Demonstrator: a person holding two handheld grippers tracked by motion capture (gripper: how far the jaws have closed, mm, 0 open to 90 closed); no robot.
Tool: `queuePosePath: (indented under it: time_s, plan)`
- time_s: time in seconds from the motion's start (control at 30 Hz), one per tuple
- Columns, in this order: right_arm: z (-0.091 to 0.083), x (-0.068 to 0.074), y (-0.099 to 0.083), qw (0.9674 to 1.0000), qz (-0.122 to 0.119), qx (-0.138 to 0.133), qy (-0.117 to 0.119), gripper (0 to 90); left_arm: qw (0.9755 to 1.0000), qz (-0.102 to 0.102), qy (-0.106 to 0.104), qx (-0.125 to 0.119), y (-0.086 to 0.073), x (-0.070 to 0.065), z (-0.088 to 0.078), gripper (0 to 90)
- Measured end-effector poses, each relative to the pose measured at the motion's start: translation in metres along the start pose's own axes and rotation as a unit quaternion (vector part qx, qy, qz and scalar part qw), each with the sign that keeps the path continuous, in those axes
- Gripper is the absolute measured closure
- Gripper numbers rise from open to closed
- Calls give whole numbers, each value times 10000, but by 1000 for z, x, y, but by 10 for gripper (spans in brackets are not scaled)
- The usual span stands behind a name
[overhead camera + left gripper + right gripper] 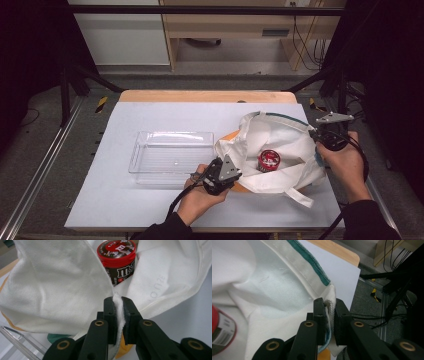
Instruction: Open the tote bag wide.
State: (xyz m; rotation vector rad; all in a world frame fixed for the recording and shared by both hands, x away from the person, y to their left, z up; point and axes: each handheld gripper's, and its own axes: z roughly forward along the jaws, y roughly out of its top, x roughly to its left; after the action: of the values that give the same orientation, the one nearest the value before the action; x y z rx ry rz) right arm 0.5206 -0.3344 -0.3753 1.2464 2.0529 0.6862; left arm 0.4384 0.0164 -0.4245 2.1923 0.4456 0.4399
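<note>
A white cloth tote bag [280,145] lies on the right half of the table with its mouth spread wide. Inside it stands a small candy tub [268,160] with a red lid, seen close up in the left gripper view [117,257]. My left gripper [231,172] is shut on the bag's near left rim; in its own view the white fabric edge [119,307] is pinched between the jaws. My right gripper [315,137] is shut on the bag's right rim, where the white hem with a green band [312,262] runs into the jaws [330,307].
A clear plastic tray [172,156] sits empty left of the bag, close to my left hand. An orange object [231,135] peeks from under the bag. The table's right edge [327,165] lies just under my right hand, with metal rails and cables beyond.
</note>
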Motion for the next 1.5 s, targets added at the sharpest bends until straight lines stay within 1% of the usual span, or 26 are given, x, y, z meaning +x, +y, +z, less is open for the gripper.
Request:
queuePosePath:
  time_s: [0.07, 0.1, 0.23, 0.33, 0.43, 0.5, 0.57, 0.6, 0.63, 0.8, 0.83, 1.0, 1.1, 1.13, 1.33, 1.4, 1.43, 1.5]
  plan:
    - [3, 0, 0, 10000, 4, 33, 2, 827, 10000, -24, -12, 5, -2, 2, 0, 831]
    - [11, -1, 0, 10000, 1, 96, -21, 827, 10000, -39, -20, 3, -3, 2, 0, 833]
    - [18, -2, -2, 9999, 39, 155, -35, 827, 10000, -71, -25, -2, -6, 2, -1, 834]
    - [19, -4, -3, 9999, 75, 145, -50, 826, 10000, -76, -36, -24, -6, 1, -3, 835]
    - [16, -5, -1, 9998, 95, 140, -121, 826, 10000, -64, -46, -19, -7, 0, -4, 838]
    - [14, -6, 2, 9997, 57, 114, -200, 826, 10000, -73, -35, -8, -9, -1, -5, 840]
    - [14, -7, 3, 9996, 93, 115, -231, 826, 10000, -81, -46, 3, -10, -1, -5, 840]
    - [15, -7, 3, 9996, 95, 136, -241, 826, 10000, -81, -52, 3, -12, -1, -5, 840]
    - [19, -7, 2, 9994, 104, 225, -254, 826, 9999, -78, -62, 18, -12, -2, -4, 840]
    - [35, -5, -9, 9984, 179, 488, -217, 825, 9999, -44, -80, 60, -15, -2, -2, 840]
    - [39, -6, -14, 9979, 242, 571, -195, 825, 9999, -37, -94, 70, -15, -3, -2, 841]
    - [42, -7, -20, 9975, 311, 607, -163, 823, 9999, -38, -87, 101, -17, -4, -1, 842]
    - [44, -5, -23, 9973, 355, 632, -143, 823, 9999, -37, -110, 124, -18, -5, 0, 843]
    - [45, -5, -24, 9974, 327, 629, -148, 823, 9998, -33, -111, 133, -19, -5, 1, 843]
    - [46, -3, -27, 9973, 336, 638, -133, 822, 9997, -38, -138, 172, -22, -7, 3, 844]
    - [46, -3, -27, 9974, 317, 640, -130, 822, 9997, -50, -143, 165, -22, -6, 3, 845]
    - [46, -3, -27, 9973, 310, 645, -143, 822, 9997, -90, -175, 167, -23, -6, 4, 846]
    - [46, -3, -27, 9973, 309, 657, -138, 822, 9997, -85, -171, 172, -24, -6, 4, 845]
